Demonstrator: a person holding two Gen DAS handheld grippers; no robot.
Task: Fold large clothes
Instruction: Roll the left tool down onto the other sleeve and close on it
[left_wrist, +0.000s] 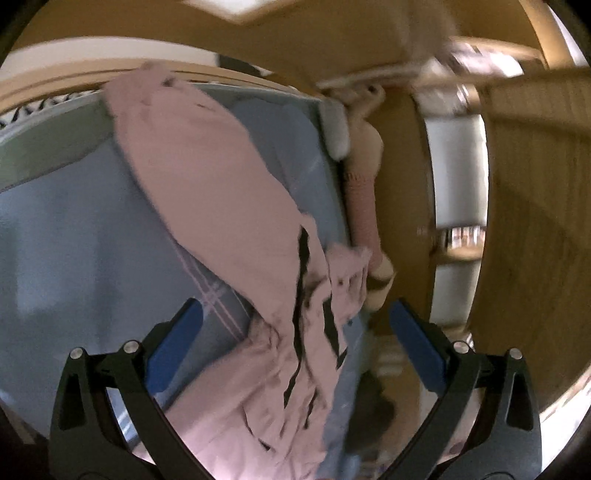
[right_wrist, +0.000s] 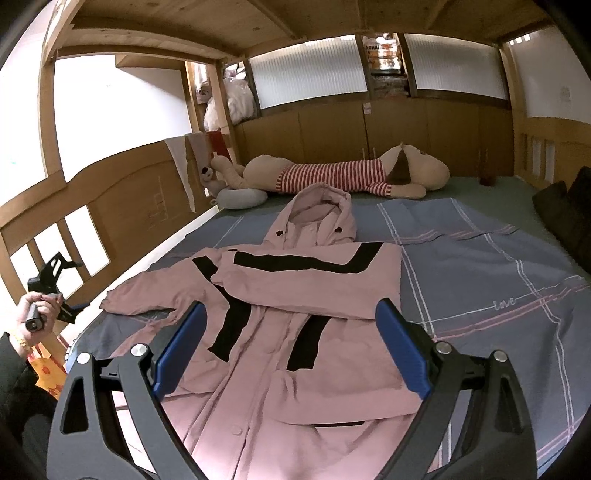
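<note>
A pink hooded coat (right_wrist: 295, 295) with black stripes lies face up on the blue checked bedsheet (right_wrist: 480, 266), hood pointing to the far end and its right sleeve folded across the chest. My right gripper (right_wrist: 290, 314) hovers open above the coat's middle, nothing between its blue pads. The left gripper (right_wrist: 55, 291) is held in a hand at the bed's left edge, beside the outstretched left sleeve (right_wrist: 147, 291). In the tilted, blurred left wrist view the coat (left_wrist: 229, 206) runs diagonally, and my left gripper (left_wrist: 295, 314) stands open above it.
A big plush dog (right_wrist: 343, 173) in a red striped shirt lies along the far end, with a grey pillow (right_wrist: 242, 197) beside it. Wooden rails (right_wrist: 122, 206) line the left side. Dark cushions (right_wrist: 565, 210) sit at the right. A low wooden ceiling spans overhead.
</note>
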